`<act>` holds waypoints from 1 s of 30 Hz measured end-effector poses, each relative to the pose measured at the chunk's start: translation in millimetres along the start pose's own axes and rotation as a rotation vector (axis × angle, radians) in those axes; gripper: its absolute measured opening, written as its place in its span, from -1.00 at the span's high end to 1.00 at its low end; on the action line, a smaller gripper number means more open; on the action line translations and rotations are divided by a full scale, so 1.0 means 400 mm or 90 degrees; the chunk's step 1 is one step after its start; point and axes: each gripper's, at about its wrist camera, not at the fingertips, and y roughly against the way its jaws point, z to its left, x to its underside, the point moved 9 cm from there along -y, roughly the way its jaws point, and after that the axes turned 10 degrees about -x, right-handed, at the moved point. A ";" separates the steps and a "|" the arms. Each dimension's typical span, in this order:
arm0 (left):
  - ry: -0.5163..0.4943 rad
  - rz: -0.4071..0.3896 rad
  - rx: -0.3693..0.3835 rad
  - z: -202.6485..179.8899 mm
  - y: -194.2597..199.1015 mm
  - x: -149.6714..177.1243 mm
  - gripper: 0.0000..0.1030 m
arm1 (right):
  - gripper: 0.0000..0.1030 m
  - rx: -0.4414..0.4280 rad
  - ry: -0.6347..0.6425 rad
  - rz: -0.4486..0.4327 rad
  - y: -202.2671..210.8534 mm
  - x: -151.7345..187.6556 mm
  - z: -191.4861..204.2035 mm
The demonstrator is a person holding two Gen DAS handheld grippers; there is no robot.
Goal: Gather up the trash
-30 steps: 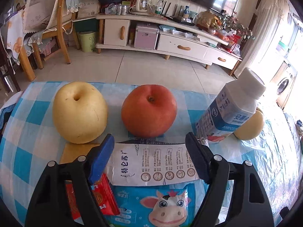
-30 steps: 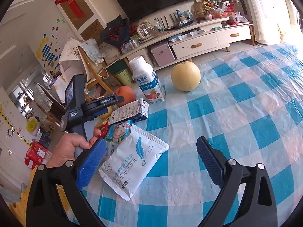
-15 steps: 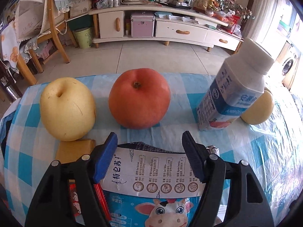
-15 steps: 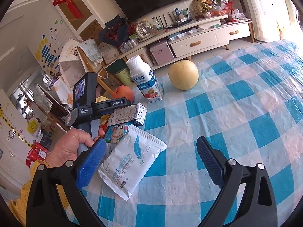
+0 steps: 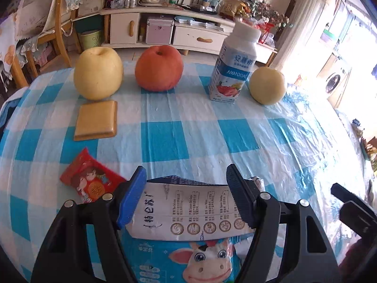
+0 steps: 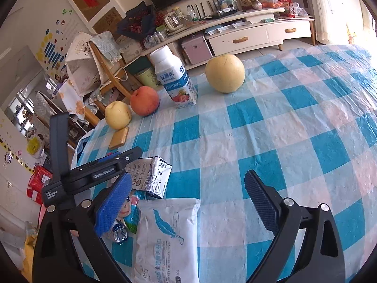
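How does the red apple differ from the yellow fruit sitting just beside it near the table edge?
The red apple is orange-red all over; the yellow fruit beside it is pale yellow with faint speckles. The apple looks squat and round, the yellow fruit taller. A tan biscuit-like slab lies just in front of the yellow fruit, none before the apple. Both stand stem-dimple up on the checked tablecloth, untouched.

Pear [image 5: 98, 73], apple [image 5: 159, 68], bottle [image 5: 233, 66] in row; biscuit [image 5: 96, 120] before pear.
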 end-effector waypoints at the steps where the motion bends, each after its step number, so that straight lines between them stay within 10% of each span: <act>1: 0.015 -0.017 0.001 0.026 0.021 -0.005 -0.38 | -0.85 0.000 0.002 0.007 -0.005 0.006 0.001; 6: 0.044 -0.062 -0.063 0.163 0.054 -0.079 -0.42 | -0.85 -0.006 0.004 0.037 -0.030 0.026 0.010; 13: 0.037 0.011 -0.152 0.251 -0.111 -0.156 -0.57 | -0.85 -0.010 0.024 0.047 -0.041 0.036 0.031; 30: 0.032 0.044 -0.189 0.248 -0.195 -0.136 -0.22 | -0.85 -0.021 0.070 0.114 -0.079 0.081 0.066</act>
